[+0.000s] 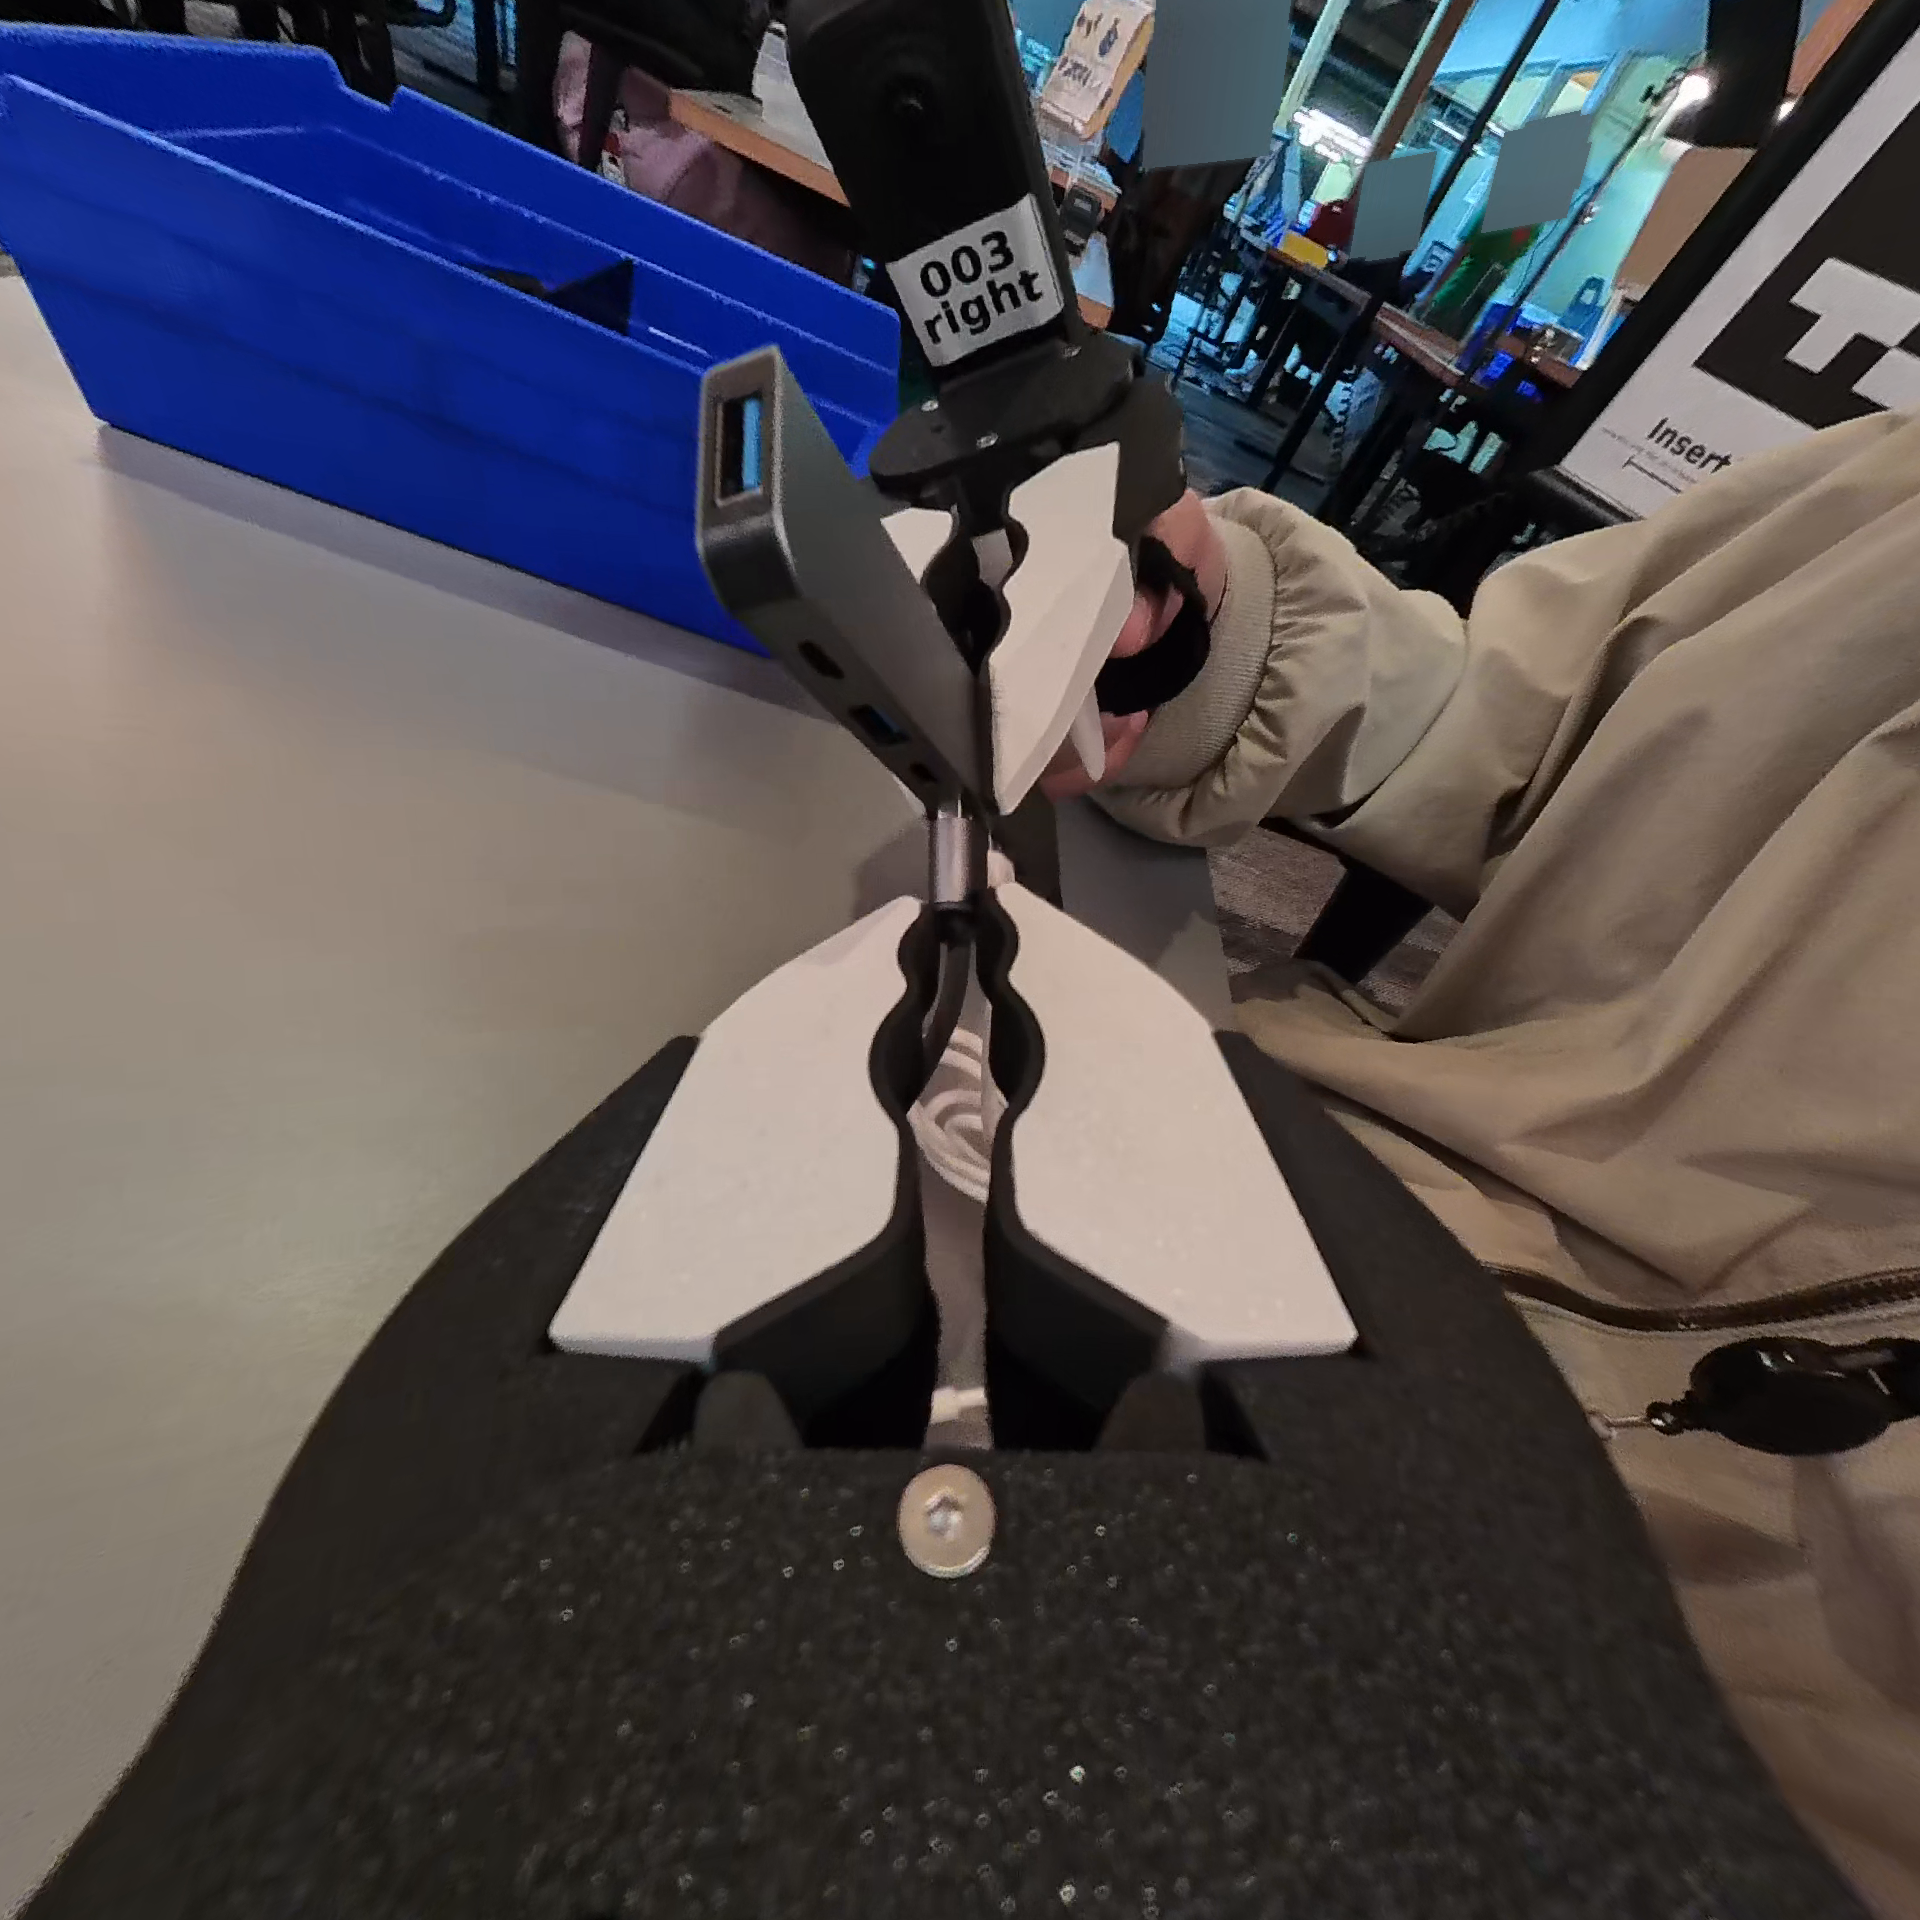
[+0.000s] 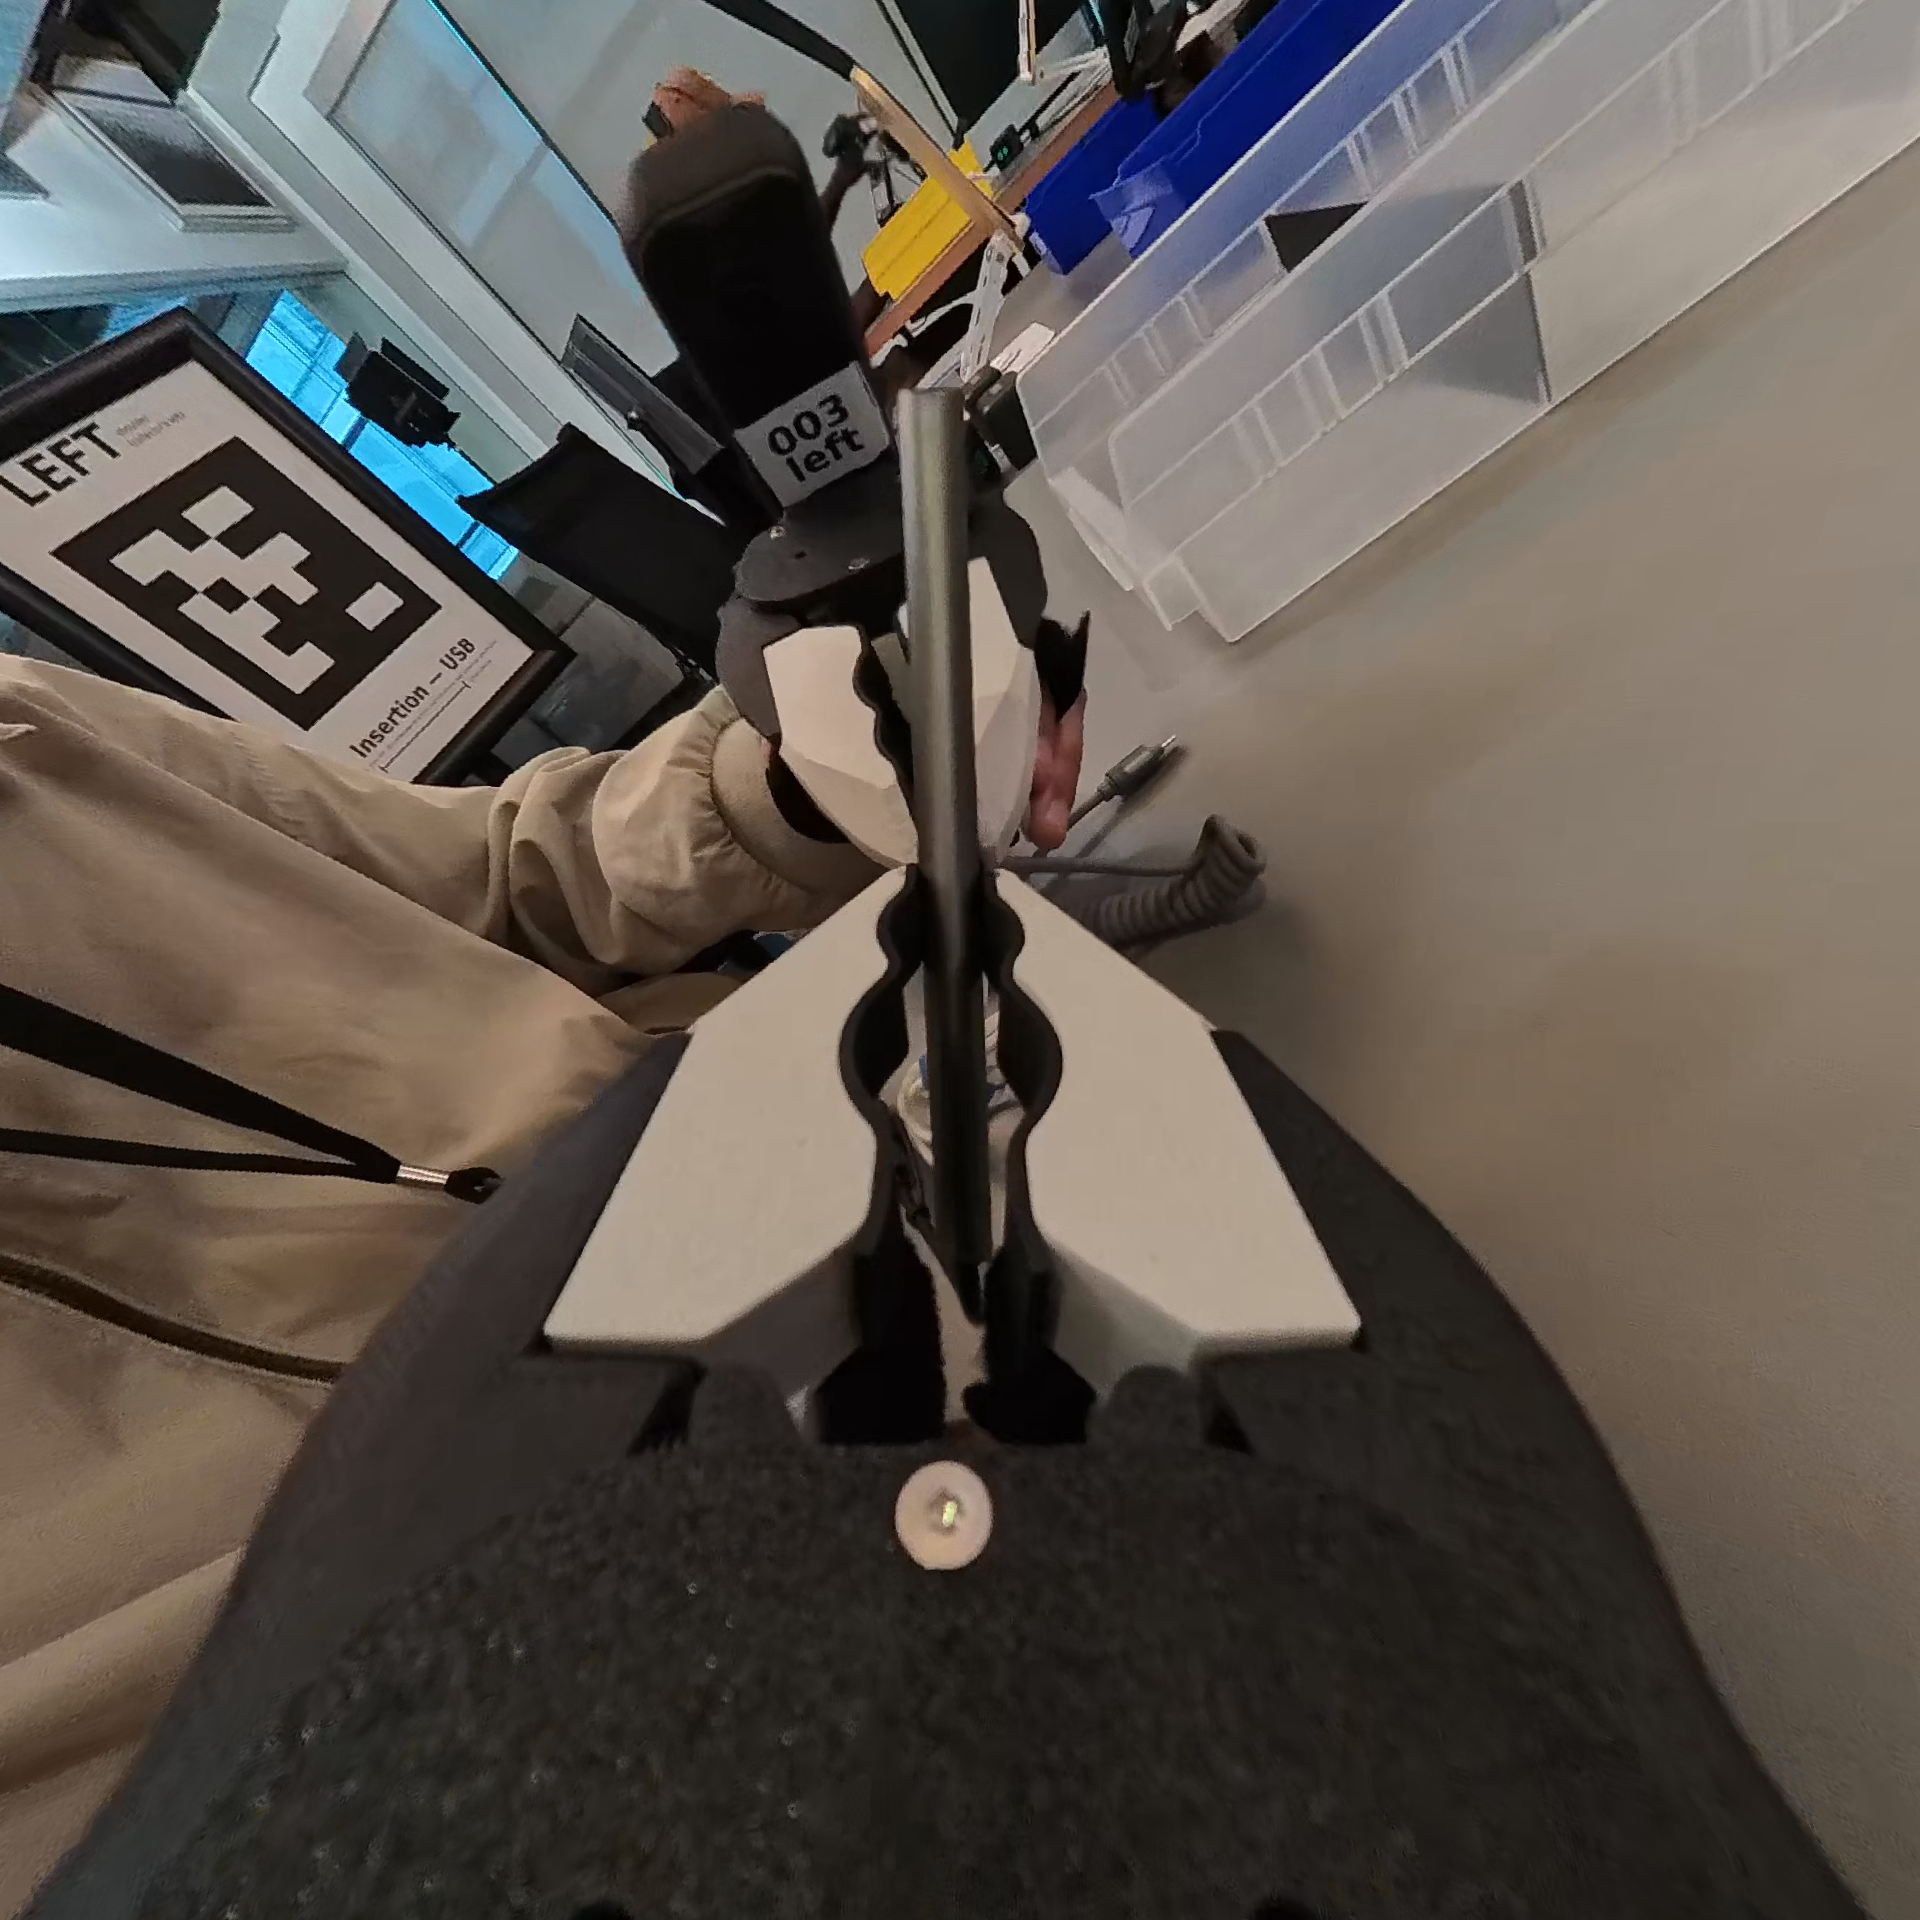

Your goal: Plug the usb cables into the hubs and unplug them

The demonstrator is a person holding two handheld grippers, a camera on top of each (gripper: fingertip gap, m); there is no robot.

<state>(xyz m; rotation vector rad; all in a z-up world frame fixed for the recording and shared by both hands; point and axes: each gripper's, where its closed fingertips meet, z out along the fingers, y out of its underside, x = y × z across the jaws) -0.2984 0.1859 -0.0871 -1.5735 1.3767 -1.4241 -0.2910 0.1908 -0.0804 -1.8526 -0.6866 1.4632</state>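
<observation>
Left wrist view is showing the left hand-held gripper [image 1: 961, 914] pinching the metal plug [image 1: 956, 862] of a dark cable [image 1: 940, 997], its white fingers [image 1: 810, 1122] pressed almost together around the collar, probably so the plug is staying stiff and lined up with the port. Just ahead, the right hand-held gripper [image 1: 982, 748] is clamping one end of the grey hub [image 1: 821, 561], holding it lifted off the tabletop [image 1: 312, 883] and tilted, seemingly so its ports are facing the plug. Whether the plug tip is seated or just touching the hub is not showing clearly. Right wrist view is looking along the hub [image 2: 940, 831] edge-on between its own squeezed fingers [image 2: 758, 1143], with the left hand-held gripper [image 2: 997, 842] meeting it from the far end. A coiled grey cable [image 2: 1195, 873] is lying slack on the tabletop [image 2: 1507, 1039] near clear trays [image 2: 1455, 395]; a blue bin [image 1: 312, 343] is sitting behind
</observation>
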